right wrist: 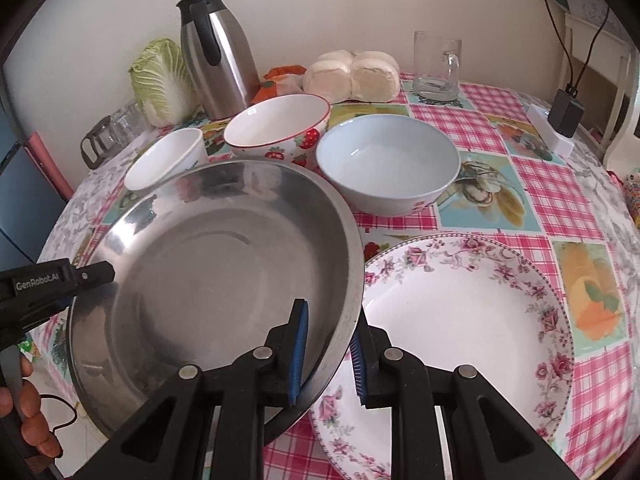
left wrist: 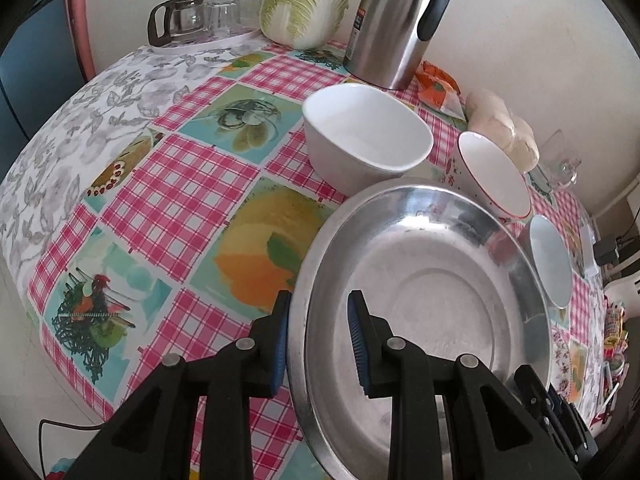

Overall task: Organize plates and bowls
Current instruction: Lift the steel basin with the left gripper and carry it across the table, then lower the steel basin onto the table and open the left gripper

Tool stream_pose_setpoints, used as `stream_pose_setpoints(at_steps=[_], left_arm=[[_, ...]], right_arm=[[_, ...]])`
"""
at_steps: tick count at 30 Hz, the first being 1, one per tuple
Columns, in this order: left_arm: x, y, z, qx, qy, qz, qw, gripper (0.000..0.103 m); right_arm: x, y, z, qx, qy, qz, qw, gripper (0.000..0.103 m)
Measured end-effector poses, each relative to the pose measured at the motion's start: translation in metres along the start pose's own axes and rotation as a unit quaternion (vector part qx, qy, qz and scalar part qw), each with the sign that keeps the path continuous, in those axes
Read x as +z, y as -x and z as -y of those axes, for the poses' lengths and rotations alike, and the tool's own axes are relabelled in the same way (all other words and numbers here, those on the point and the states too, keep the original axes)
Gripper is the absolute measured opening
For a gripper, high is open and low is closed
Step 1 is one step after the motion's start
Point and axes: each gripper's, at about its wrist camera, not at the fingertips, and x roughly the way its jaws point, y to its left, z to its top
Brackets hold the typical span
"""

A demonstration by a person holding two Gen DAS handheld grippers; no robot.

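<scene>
- L gripper point(left wrist: 320, 340): jaws narrow, clamped on the near-left rim of the steel plate point(left wrist: 424, 280).
- R gripper point(right wrist: 332, 356): jaws narrow, pinching the same plate's right rim.
- Plate tilted, its right edge over the floral plate point(right wrist: 472, 320) on the table point(right wrist: 560, 200).
- Behind it, in a row: white bowl point(right wrist: 168, 160), strawberry bowl point(right wrist: 280, 128), pale blue bowl point(right wrist: 388, 164).
- Back edge: steel thermos point(right wrist: 216, 60), napa cabbage point(right wrist: 160, 80), glass mug point(right wrist: 436, 64).
</scene>
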Motion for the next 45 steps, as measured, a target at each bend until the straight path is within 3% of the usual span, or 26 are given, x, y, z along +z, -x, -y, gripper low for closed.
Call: stream_pose_setpoints(at_steps=[20, 30, 33, 34, 36, 39, 41, 45], left_arm=[[-0.003, -0.007, 0.003, 0.009, -0.014, -0.016, 0.9997, 0.029], [-0.003, -0.013, -0.005, -0.004, 0.009, -0.033, 0.9994, 0.033], [-0.001, -0.011, -0.008, -0.011, 0.017, -0.033, 0.9993, 0.051], [0.0, -0.009, -0.009, -0.012, 0.019, -0.031, 0.9993, 0.056], [0.001, -0.007, -0.01, -0.013, 0.022, -0.029, 0.9992, 0.06], [0.002, -0.005, -0.011, -0.005, 0.026, -0.03, 0.9992, 0.069], [0.003, -0.004, -0.01, 0.001, 0.021, -0.03, 0.9993, 0.069], [0.002, -0.003, -0.008, 0.02, 0.006, -0.025, 0.9995, 0.075]], right_arm=[[0.002, -0.002, 0.004, -0.006, -0.005, -0.001, 1.0, 0.022], [0.002, -0.003, 0.003, 0.0, -0.005, -0.004, 1.0, 0.024], [0.003, 0.0, 0.003, 0.003, -0.005, -0.003, 1.0, 0.042], [0.003, 0.002, 0.002, 0.003, -0.004, 0.001, 1.0, 0.043], [0.005, 0.006, 0.0, 0.003, -0.001, 0.007, 1.0, 0.045], [0.008, 0.012, -0.002, 0.006, 0.0, 0.018, 1.0, 0.064], [0.009, 0.016, -0.004, 0.008, 0.006, 0.024, 1.0, 0.068], [0.01, 0.019, -0.01, 0.01, 0.021, 0.037, 0.999, 0.085]])
